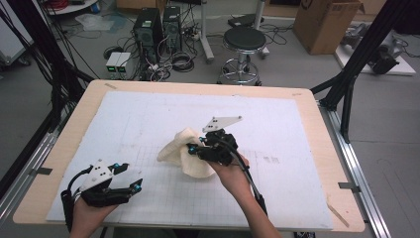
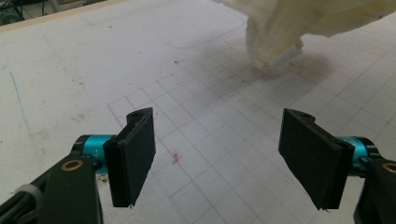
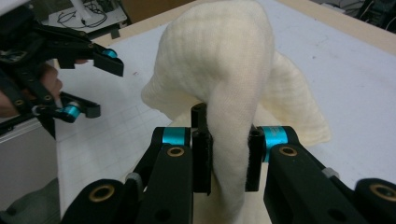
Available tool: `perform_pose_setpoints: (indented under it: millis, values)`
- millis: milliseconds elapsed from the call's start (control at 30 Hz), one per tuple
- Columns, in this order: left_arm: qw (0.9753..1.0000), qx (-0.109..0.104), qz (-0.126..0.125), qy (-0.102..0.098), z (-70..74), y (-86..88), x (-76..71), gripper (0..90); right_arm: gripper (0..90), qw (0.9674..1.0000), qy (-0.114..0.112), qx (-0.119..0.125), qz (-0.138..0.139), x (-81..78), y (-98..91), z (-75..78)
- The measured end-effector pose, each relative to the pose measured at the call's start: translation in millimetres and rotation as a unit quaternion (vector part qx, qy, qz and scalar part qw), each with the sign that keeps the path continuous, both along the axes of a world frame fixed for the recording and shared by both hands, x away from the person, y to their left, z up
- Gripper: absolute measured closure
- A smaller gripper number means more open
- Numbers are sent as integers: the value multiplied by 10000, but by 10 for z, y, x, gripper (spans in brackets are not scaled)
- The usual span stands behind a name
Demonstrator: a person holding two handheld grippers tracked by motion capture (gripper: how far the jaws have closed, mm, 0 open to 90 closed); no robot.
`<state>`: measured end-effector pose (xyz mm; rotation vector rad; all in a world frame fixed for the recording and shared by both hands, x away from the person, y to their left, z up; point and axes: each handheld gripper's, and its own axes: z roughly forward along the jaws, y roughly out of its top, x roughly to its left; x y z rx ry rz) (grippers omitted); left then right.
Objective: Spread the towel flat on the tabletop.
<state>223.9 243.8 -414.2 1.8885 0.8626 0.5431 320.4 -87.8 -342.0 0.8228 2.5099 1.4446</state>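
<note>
Between the two black jaws of the right gripper [image 3: 227, 156] sits a thick fold of a cream cloth [image 3: 229, 70], and the jaws pinch it tight from both sides. Seen from the right gripper view, the cloth rises up above the jaws like a soft hump, and more of it hangs down behind them onto the white mat [image 3: 355, 79]. Off to the side of this claw, the same view shows the left gripper [image 3: 95, 86] with its jaws spread apart and nothing in them. From the high view, the right gripper [image 1: 194, 148] is near the middle of the white mat [image 1: 148, 119], and the cloth [image 1: 184, 151] bunches up around its tip, with one part trailing away from the claw toward the left gripper [image 1: 130, 177]. That claw is well apart from the cloth, down near the person's edge of the wooden table [image 1: 317, 124]. Only the high view shows both hands and the black stool [image 1: 243, 42] on the floor past the table. Looking along the left gripper [image 2: 217, 154] in its own view, the jaws stand wide open over the mat's grid lines [image 2: 210, 140], and the cloth [image 2: 299, 23] hangs far ahead of the claw, with its low end lifted a bit above its own shadow on the mat.
</note>
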Motion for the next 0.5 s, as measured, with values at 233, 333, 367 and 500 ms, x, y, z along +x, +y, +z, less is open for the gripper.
perform_pose_setpoints:
  millis: [233,333,367,500]
  values:
    - [10000,-18,-2,6,-3,3,2,276,788,9995,285,8,-140,230,190,-204]
    - [10000,-8,2,9,-4,14,9,276,772,9992,242,-245,-214,296,230,-279]
    - [10000,-21,11,5,-6,14,12,276,767,9987,224,-359,-269,317,236,-305]
    - [10000,-9,-16,34,-8,11,14,280,750,9965,181,-698,-423,415,225,-411]
